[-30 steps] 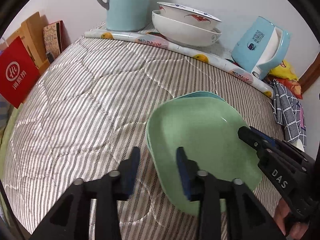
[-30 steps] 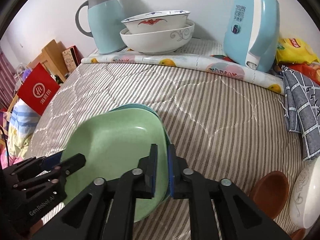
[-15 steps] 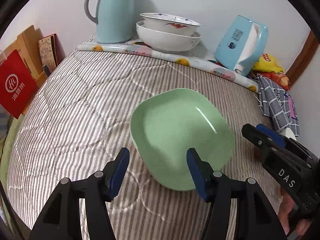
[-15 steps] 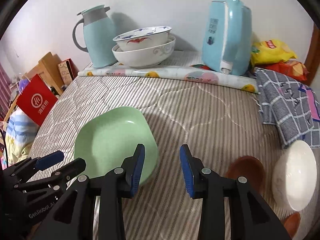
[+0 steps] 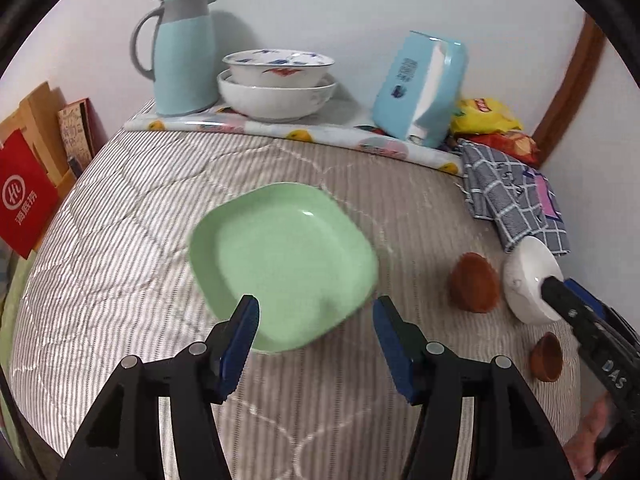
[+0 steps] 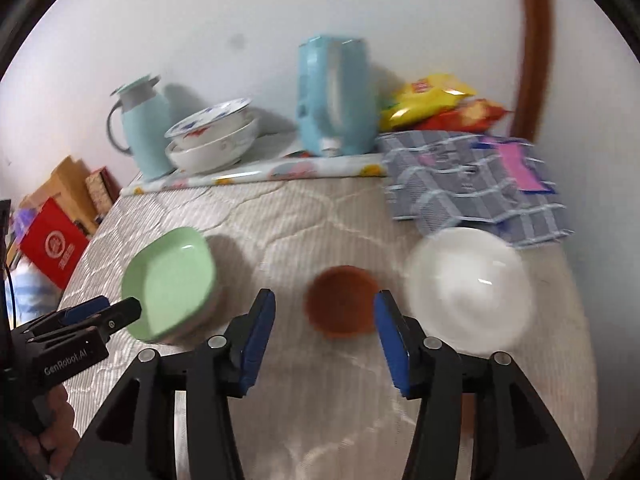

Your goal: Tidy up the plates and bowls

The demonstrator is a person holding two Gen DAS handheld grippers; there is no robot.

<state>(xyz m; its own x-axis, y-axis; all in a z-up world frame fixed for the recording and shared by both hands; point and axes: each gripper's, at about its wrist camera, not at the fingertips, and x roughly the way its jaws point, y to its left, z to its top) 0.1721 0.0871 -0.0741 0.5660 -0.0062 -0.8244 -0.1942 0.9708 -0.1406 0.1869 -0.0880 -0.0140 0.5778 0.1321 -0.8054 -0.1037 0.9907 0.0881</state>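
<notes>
With both the left gripper and right gripper spread empty, the rigid, breakable-looking brown bowl, at twelve o'clock between the right fingers, is best gripped at its rim.

We hold the left hand-held gripper at our six o'clock, jaws spread wide, gripping nothing. The right hand-held gripper likewise gapes, empty, its fingers pointing toward twelve o'clock.
</notes>
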